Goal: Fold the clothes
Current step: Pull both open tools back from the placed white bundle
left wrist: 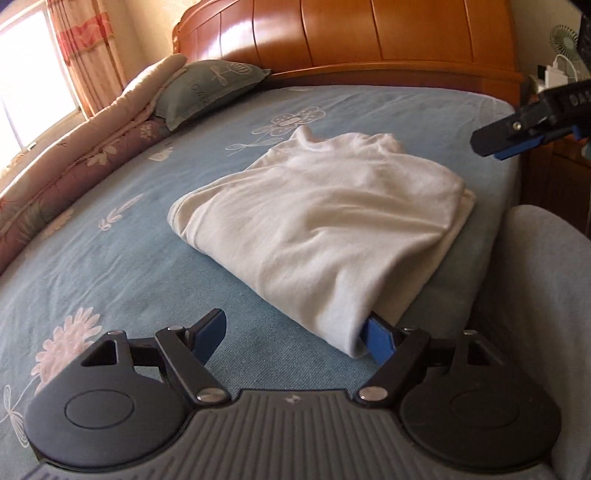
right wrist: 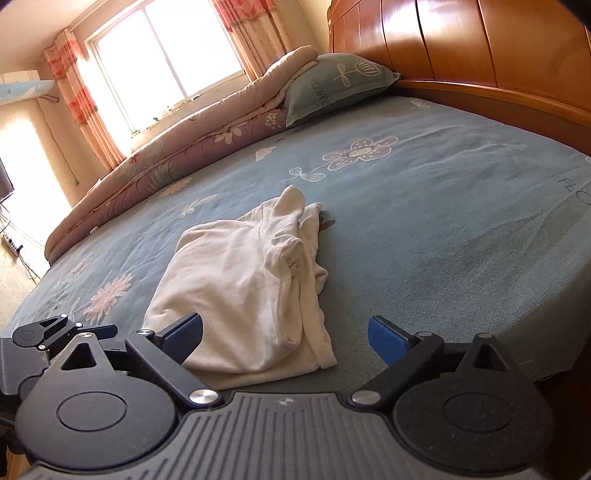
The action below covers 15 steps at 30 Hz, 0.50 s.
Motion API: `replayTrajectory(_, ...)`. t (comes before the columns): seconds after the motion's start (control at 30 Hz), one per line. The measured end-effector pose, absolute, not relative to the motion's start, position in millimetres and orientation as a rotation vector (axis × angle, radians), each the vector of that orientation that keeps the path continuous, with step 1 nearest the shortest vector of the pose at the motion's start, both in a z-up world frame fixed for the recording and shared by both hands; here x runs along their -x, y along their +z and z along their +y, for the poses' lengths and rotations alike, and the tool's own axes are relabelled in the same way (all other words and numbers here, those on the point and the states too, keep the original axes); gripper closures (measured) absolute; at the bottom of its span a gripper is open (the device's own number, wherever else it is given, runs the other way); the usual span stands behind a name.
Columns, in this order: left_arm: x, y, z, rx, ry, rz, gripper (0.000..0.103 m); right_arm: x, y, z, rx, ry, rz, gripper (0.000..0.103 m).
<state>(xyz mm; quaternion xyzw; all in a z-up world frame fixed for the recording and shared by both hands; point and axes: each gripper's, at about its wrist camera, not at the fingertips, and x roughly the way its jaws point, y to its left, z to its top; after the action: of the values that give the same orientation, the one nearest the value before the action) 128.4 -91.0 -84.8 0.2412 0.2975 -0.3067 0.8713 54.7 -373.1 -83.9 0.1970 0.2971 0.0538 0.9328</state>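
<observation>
A white garment (left wrist: 325, 221), folded into a thick rectangle, lies on the blue flowered bed sheet (left wrist: 110, 280). My left gripper (left wrist: 295, 320) is open at the garment's near corner. Its right finger (left wrist: 378, 341) has its tip tucked under the hanging cloth, while its left finger (left wrist: 212, 332) stands apart over bare sheet. My right gripper (right wrist: 286, 330) is open too, low in front of the garment (right wrist: 240, 288), with the near edge of the cloth between its fingers and not pinched. From the left wrist view the right gripper (left wrist: 493, 146) hovers at the far right, above the bed's edge.
A rolled quilt (right wrist: 166, 162) and a teal pillow (right wrist: 332, 85) lie along the window side, against the wooden headboard (left wrist: 369, 33). The bed's right edge (left wrist: 491, 258) drops off beside a grey-clad part of the person (left wrist: 546, 295). A small fan and charger (left wrist: 557, 66) stand beyond.
</observation>
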Motion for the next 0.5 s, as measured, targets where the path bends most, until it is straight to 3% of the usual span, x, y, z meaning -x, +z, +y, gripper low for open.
replayTrajectory(0.33, -189, -12, -79, -0.268, -0.667, 0.505, 0.019, -86, -63, -339, -0.222, 0.354, 0.544, 0.005)
replayTrajectory(0.5, -225, -18, -101, -0.166, -0.701, 0.523, 0.018, -122, -73, -306, -0.077, 0.423, 0.544, 0.005)
